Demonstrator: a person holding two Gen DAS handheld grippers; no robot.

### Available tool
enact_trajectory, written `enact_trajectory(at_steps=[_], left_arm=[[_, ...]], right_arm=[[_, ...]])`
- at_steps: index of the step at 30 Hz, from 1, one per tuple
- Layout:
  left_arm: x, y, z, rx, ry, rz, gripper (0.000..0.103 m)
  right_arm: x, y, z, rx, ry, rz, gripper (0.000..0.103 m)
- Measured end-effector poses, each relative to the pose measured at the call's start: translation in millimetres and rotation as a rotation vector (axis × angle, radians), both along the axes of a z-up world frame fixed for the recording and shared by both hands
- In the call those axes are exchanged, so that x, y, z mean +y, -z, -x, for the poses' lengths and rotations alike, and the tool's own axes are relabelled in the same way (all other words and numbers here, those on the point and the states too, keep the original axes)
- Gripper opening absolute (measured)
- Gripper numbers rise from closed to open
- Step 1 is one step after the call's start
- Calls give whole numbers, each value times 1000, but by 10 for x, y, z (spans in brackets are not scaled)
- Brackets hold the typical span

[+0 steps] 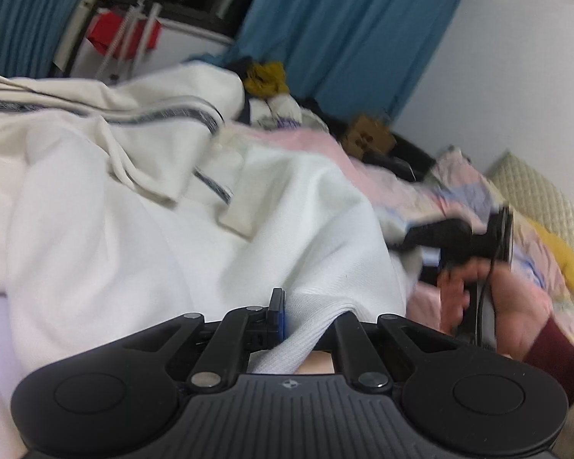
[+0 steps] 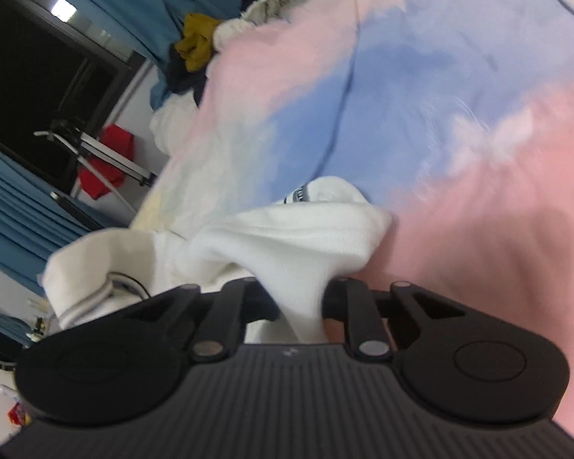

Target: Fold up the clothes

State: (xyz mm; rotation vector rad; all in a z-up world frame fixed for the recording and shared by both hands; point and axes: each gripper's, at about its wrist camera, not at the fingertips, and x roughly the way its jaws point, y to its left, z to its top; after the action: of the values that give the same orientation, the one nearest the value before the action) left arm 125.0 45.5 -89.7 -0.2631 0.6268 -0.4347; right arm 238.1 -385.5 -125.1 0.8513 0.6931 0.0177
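Note:
A white garment (image 1: 141, 206) with dark striped trim lies spread over the bed and fills the left wrist view. My left gripper (image 1: 306, 317) is shut on its ribbed edge, which bunches between the fingers. In the right wrist view my right gripper (image 2: 298, 294) is shut on another bunched part of the white garment (image 2: 298, 237), held above the pink and blue bedsheet (image 2: 459, 114). The right gripper also shows in the left wrist view (image 1: 459, 237), held in a hand at the right.
A pile of other clothes (image 1: 268, 80), with a mustard piece, sits at the far end of the bed by blue curtains (image 1: 344, 26). A drying rack with a red cloth (image 2: 107, 160) stands by the window. A quilted pillow (image 1: 535, 191) lies at the right.

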Motion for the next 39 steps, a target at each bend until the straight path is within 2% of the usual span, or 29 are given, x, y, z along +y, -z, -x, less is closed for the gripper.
enact_trajectory(at_steps=[4, 6, 9, 11, 12, 14, 16, 19, 21, 23, 27, 32, 35, 39], left_arm=[[-115, 77, 8, 1, 49, -25, 9], [-183, 110, 13, 1, 73, -36, 11], [-326, 140, 42, -15, 118, -45, 19], [-401, 157, 72, -25, 157, -35, 25], [-423, 171, 87, -23, 175, -27, 26], [-464, 206, 117, -6, 221, -8, 35], [-506, 243, 148, 13, 271, 12, 40], [-538, 278, 191, 31, 291, 10, 43], [-449, 281, 169, 64, 251, 43, 46], [-336, 276, 111, 105, 197, 83, 54], [-95, 296, -52, 182, 48, 160, 61], [285, 358, -201, 336, -181, 305, 71], [556, 415, -199, 368, -352, 342, 75], [922, 577, -176, 378, -564, 484, 76]], right_arm=[[-152, -216, -22, -104, 25, -30, 10], [-276, -368, 24, -190, 58, -28, 10], [-529, -562, 120, -308, 124, 2, 10], [-729, -612, 202, -342, 199, 49, 9], [-838, -563, 206, -332, 232, 48, 9], [-1065, -396, 177, -288, 291, 20, 9], [-1272, -181, 113, -231, 336, -16, 9], [-1458, 293, -39, -57, 354, -33, 9], [-1565, 539, -34, 9, 380, -105, 9], [-1616, 580, 1, -5, 402, -153, 9], [-1486, 437, -20, -23, 379, -22, 9], [-1469, 323, 62, -52, 377, 27, 9], [-1415, 270, 141, -62, 388, 54, 9], [-1334, 163, 161, -77, 397, 99, 9]])
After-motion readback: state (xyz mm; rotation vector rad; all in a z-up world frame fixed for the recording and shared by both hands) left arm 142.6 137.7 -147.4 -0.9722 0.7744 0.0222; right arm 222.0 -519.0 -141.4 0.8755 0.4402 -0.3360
